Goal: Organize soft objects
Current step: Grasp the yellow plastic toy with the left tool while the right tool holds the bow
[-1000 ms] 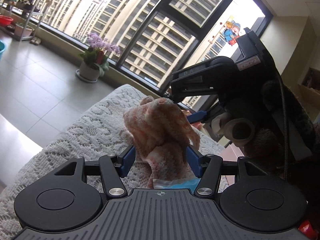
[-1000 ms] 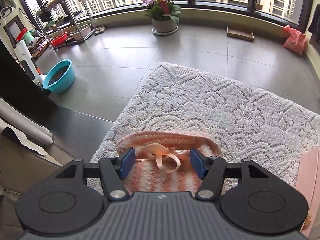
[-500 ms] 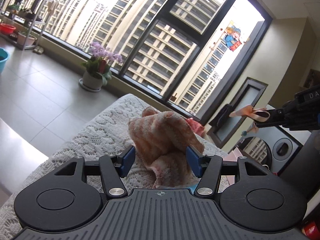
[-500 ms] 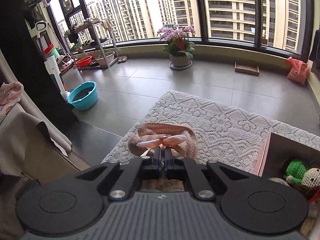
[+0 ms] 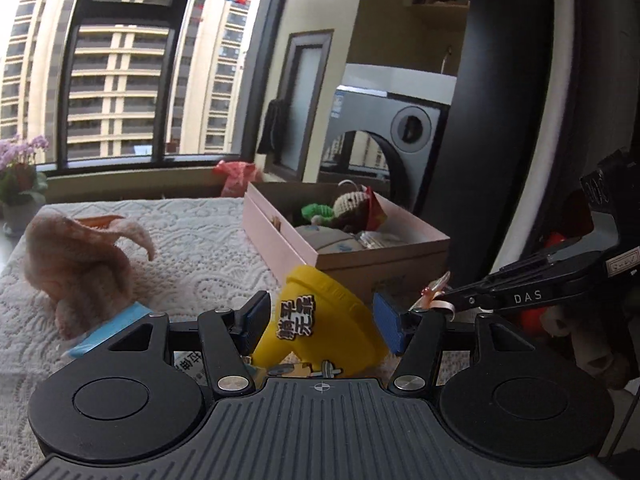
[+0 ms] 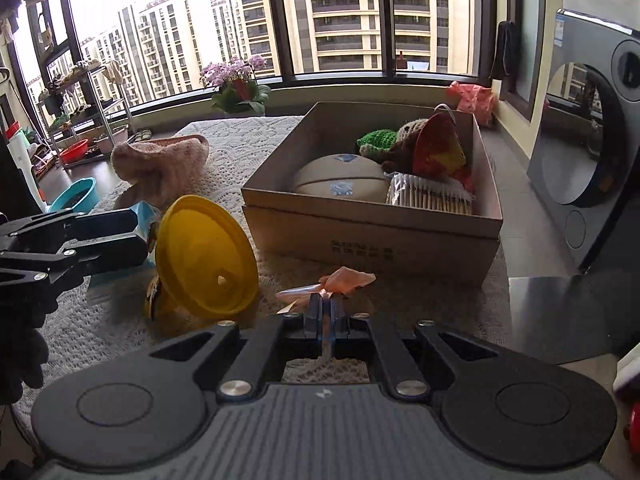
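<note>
Right hand-held gripper (image 6: 326,300) was pressed together, pinching a pink ribbon (image 6: 344,280). The ribbon stuck out past the fingertips, above the lace cloth (image 6: 240,136) that covered the tabletop, just in front of the box's near wall. From the left wrist view, the same closed tip came in from the right with the ribbon curled at its end.

Left hand-held gripper (image 5: 320,312) was spread, with a yellow cap (image 6: 204,252) between its blue pads (image 5: 256,314). Couldn't tell whether the pads actually pressed on it. The cap lay tipped on its side near the tabletop's near edge, its hollow side facing the right wrist camera, and the side facing the left wrist camera carried a patch with printed characters. It sat just beside the box's near-left corner, apart from the wall.

Box (image 6: 360,204) was open-topped cardboard, toward the right edge of the tabletop. Inside were a round beige cushion (image 6: 340,176), a green knitted toy (image 6: 378,140), a brown knitted toy (image 6: 404,140), a red piece (image 6: 436,148) leaning at the far-right side, and a clear pack of thin sticks (image 6: 432,196) at the near-right corner.

Pink knitted cloth (image 6: 160,164) was bunched in a heap toward the far-left corner of the tabletop, well apart from both grippers. A blue packet (image 6: 142,210) lay between it and the cap, partly under the left fingers.

Off the tabletop were a washing machine (image 6: 592,120) on the right and a potted flower (image 6: 238,88) at the window.
</note>
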Available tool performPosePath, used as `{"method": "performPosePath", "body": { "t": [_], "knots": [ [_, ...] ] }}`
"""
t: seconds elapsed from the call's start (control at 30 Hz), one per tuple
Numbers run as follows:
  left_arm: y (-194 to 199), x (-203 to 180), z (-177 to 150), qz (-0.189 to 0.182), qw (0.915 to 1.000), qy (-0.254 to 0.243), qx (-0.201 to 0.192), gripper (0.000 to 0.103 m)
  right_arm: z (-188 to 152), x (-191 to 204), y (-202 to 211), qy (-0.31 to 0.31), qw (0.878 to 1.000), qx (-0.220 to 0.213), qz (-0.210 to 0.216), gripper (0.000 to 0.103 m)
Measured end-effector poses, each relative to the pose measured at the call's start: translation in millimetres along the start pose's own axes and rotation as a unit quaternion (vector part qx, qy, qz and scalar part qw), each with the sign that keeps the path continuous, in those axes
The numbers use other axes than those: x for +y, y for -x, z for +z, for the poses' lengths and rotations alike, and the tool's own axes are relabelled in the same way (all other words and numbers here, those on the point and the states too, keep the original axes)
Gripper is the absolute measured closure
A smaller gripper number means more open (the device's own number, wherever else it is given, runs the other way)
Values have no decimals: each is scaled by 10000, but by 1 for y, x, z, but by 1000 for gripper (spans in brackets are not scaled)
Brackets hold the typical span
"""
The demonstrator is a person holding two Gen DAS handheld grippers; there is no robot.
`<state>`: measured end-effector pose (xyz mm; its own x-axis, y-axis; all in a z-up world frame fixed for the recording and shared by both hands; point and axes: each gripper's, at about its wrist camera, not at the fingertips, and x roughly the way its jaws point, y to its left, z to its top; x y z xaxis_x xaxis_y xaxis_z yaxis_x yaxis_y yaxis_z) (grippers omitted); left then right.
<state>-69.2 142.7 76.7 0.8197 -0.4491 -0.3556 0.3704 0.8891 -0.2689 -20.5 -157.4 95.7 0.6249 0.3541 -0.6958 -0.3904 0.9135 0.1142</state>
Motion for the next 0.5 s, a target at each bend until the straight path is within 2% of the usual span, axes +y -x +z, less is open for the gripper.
{"method": "performPosePath", "body": {
  "t": [0.03, 0.1, 0.13, 0.17, 0.27, 0.43, 0.5],
  "knots": [
    [-6, -10, 0, -3, 9996, -228, 135, 41, -10, -4, -1, -92, 9999, 42, 131, 95],
    [-17, -25, -2, 3, 9970, -668, 400, 40, -24, -11, -2, -304, 9988, 84, 374, 77],
    [-21, -31, -3, 21, 9953, -826, 497, 39, -29, -13, -3, -383, 9983, 52, 426, 59],
    [-27, -36, -5, 79, 9928, -1022, 616, 37, -37, -14, -2, -461, 9979, -26, 462, 48],
    [-41, -41, -9, 301, 9868, -1363, 821, 36, -50, -15, -2, -457, 9978, -172, 455, 43],
    [-58, -35, 4, 67, 9784, -1742, 1111, 33, -60, -2, -1, -107, 9985, -402, 348, 32],
    [-62, -30, 12, -157, 9769, -1696, 1292, 30, -60, 4, 0, 49, 9985, -422, 347, 30]
  ]
}}
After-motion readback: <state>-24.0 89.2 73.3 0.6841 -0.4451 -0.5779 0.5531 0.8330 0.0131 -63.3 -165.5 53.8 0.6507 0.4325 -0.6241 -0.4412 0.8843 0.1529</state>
